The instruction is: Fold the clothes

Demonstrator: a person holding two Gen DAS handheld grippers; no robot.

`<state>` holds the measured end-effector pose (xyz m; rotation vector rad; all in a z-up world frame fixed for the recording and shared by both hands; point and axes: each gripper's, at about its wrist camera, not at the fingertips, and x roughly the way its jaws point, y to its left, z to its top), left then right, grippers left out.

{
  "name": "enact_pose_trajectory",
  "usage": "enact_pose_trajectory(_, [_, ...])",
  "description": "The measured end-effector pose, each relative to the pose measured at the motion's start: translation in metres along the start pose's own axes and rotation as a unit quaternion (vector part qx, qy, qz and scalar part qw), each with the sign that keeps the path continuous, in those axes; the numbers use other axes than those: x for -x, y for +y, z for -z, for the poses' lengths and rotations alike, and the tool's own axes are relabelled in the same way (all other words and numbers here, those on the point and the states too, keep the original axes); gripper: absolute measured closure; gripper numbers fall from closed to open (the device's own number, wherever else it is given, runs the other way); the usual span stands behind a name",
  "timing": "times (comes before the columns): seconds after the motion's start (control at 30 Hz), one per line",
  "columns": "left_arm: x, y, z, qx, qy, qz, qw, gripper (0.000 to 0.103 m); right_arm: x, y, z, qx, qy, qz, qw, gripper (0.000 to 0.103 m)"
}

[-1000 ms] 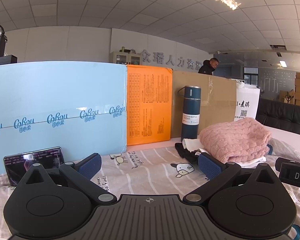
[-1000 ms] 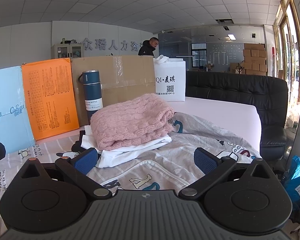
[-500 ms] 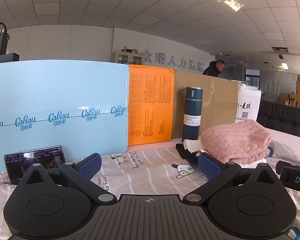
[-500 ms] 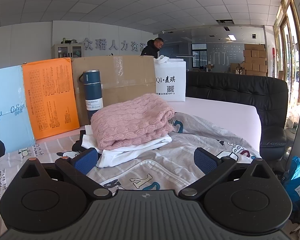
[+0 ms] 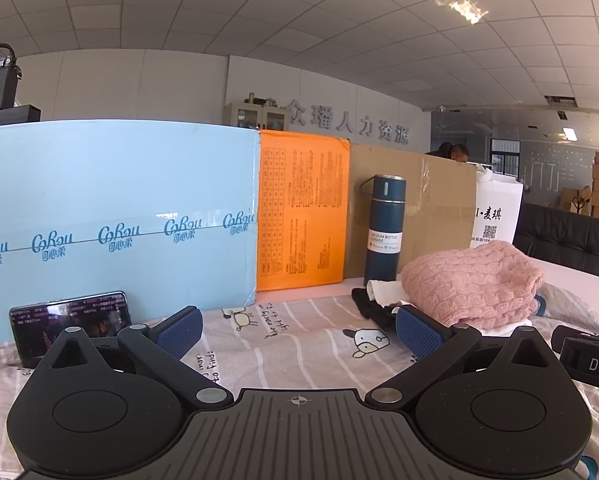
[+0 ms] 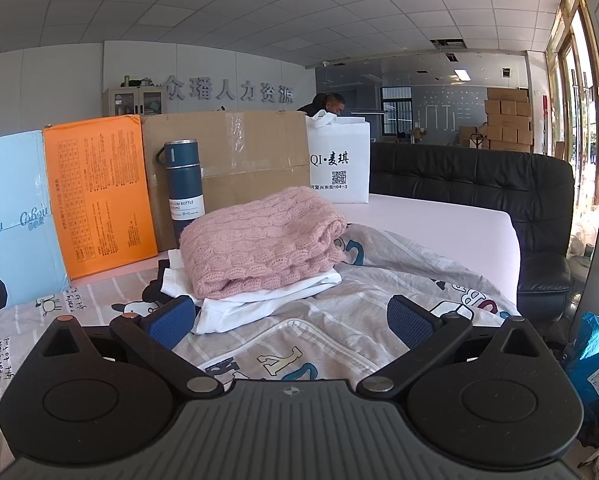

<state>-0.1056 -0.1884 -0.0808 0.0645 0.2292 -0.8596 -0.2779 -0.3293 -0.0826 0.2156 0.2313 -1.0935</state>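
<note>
The clothes are in a small pile on the bed: a pink knit sweater [image 6: 259, 244] sits on top of a folded white top [image 6: 267, 300], with something dark [image 5: 373, 308] poking out at the back. In front of the pile lies a gray printed garment [image 6: 299, 344], loose and wrinkled, spread toward me. My right gripper [image 6: 289, 320] is right over it, fingers wide apart and holding nothing, and the cloth lies just ahead between the blue pads [image 6: 169, 320]. I think this arm is the nearer one, so it should go first. The pile runs longways from left to right in the right view. My left gripper [image 5: 297, 332] is open and empty too, over the striped sheet [image 5: 299, 340], with the pile off to its right. A blue bottle [image 6: 185, 188] stands behind the pile, near a cardboard box [image 6: 239, 148]. A phone [image 5: 71, 320] leans at the far left
</note>
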Motion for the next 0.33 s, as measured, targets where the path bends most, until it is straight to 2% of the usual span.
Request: enact_pose_trajectory(0.33, [0.0007, -0.0020, 0.0002, -0.002, 0.000, -0.001, 1.0000, 0.000, -0.0011, 0.0008, 0.0006, 0.001, 0.002, 0.001, 1.000, 0.000])
